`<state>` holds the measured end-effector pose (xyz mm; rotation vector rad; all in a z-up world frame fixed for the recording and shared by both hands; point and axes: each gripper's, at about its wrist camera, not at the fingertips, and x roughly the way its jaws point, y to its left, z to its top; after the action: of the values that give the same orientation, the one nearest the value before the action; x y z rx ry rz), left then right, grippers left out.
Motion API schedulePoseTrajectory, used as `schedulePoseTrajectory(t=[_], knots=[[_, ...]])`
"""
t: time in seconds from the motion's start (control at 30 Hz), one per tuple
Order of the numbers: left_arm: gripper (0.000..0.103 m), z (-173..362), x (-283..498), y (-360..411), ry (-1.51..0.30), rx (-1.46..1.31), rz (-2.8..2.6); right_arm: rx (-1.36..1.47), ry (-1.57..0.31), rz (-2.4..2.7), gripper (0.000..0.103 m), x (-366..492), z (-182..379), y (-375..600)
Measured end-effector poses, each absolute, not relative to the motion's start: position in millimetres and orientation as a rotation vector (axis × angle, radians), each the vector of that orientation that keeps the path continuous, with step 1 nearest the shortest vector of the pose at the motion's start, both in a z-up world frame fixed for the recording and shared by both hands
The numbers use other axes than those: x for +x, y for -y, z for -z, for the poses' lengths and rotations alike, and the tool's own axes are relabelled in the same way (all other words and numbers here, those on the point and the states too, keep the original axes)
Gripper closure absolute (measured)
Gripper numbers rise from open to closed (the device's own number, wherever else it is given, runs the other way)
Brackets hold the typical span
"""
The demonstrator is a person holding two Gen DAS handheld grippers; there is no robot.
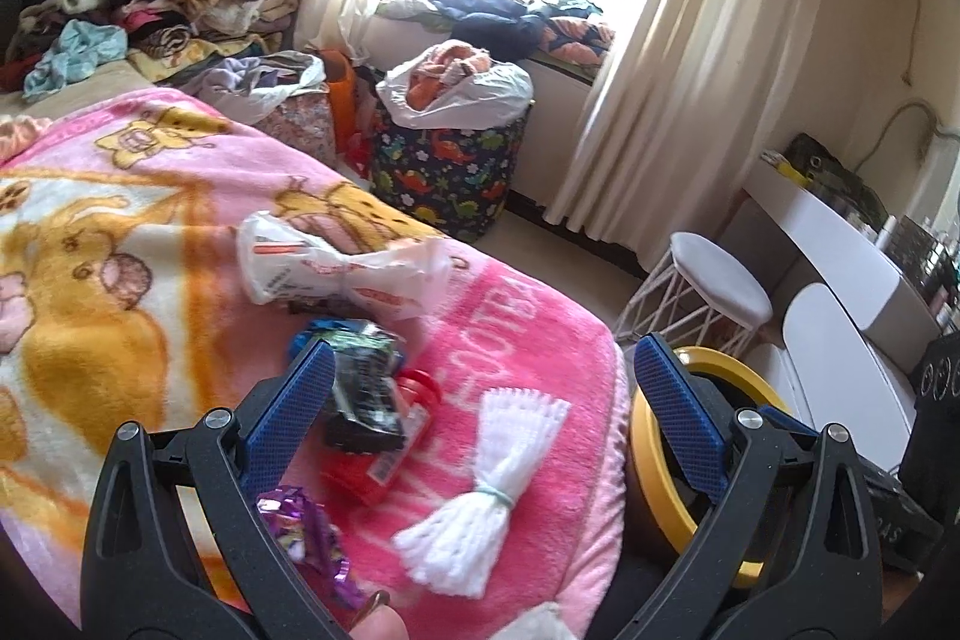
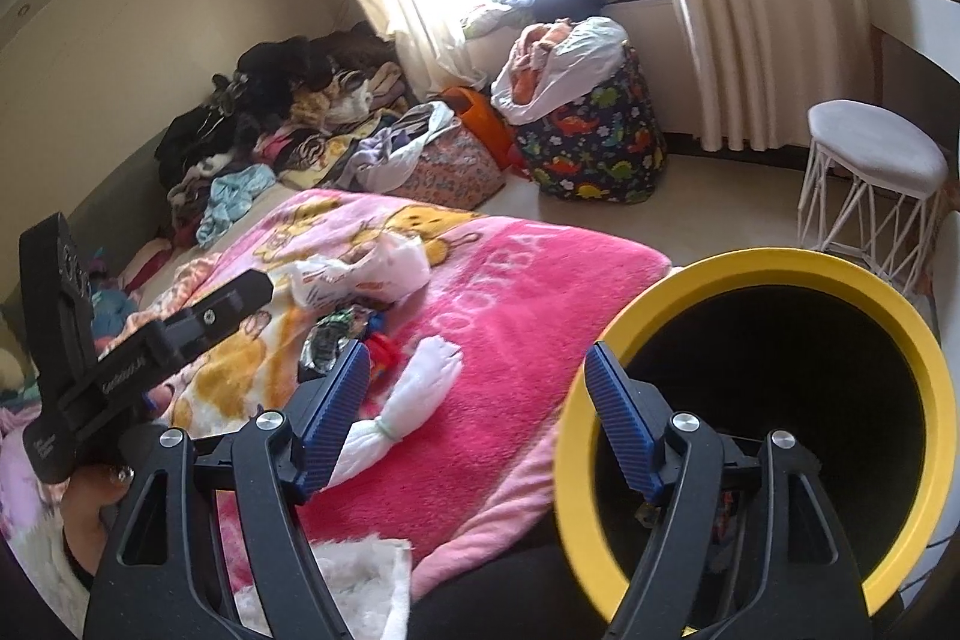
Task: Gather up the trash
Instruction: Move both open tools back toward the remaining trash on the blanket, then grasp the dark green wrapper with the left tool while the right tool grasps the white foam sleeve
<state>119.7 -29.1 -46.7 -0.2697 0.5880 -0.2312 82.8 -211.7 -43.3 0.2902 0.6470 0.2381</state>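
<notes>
Blue-padded jaws of the left gripper (image 1: pixel 483 388) stand spread with nothing between the pads. Just beyond them on the pink blanket (image 1: pixel 528 316) lie a black wrapper (image 1: pixel 366 400), long axis running away from the gripper, a red packet (image 1: pixel 390 454) partly hidden under it, and a white tassel (image 1: pixel 480 484) lying diagonally, its tied waist midway. A purple foil scrap (image 1: pixel 300 526) is cut off by the left finger. Farther off lies a crumpled white bag (image 1: pixel 336 268). The right gripper (image 2: pixel 474 382) is also spread and empty, beside the yellow-rimmed bin (image 2: pixel 636 304); the bin's interior is dark.
</notes>
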Motion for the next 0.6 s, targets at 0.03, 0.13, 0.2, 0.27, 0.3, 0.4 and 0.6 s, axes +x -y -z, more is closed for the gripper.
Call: schedulePoseTrajectory(t=[0.03,0.13,0.2,0.27,0.3,0.4,0.6], knots=[[0.011,46.4,120.2,27.0,-0.588,-0.271,0.225,0.289,-0.653,-0.244,0.031,84.3,43.7,209.2],[0.011,48.6,122.9,16.8,-0.597,-0.282,0.205,0.282,-0.67,-0.267,0.031,89.1,45.1,199.7],[0.011,50.5,125.4,10.2,-0.607,-0.287,0.19,0.27,-0.681,-0.282,0.031,91.7,46.0,191.3],[0.011,52.6,127.3,5.4,-0.617,-0.292,0.179,0.263,-0.692,-0.298,0.03,92.9,47.2,184.6],[0.011,54.2,127.9,2.6,-0.622,-0.295,0.175,0.257,-0.7,-0.304,0.029,94.5,48.1,180.3],[0.013,59.3,131.1,-6.4,-0.641,-0.319,0.165,0.242,-0.719,-0.319,0.029,97.5,51.8,170.5],[0.026,71.1,138.7,-24.6,-0.686,-0.361,0.146,0.226,-0.77,-0.337,0.029,106.3,61.0,153.6]])
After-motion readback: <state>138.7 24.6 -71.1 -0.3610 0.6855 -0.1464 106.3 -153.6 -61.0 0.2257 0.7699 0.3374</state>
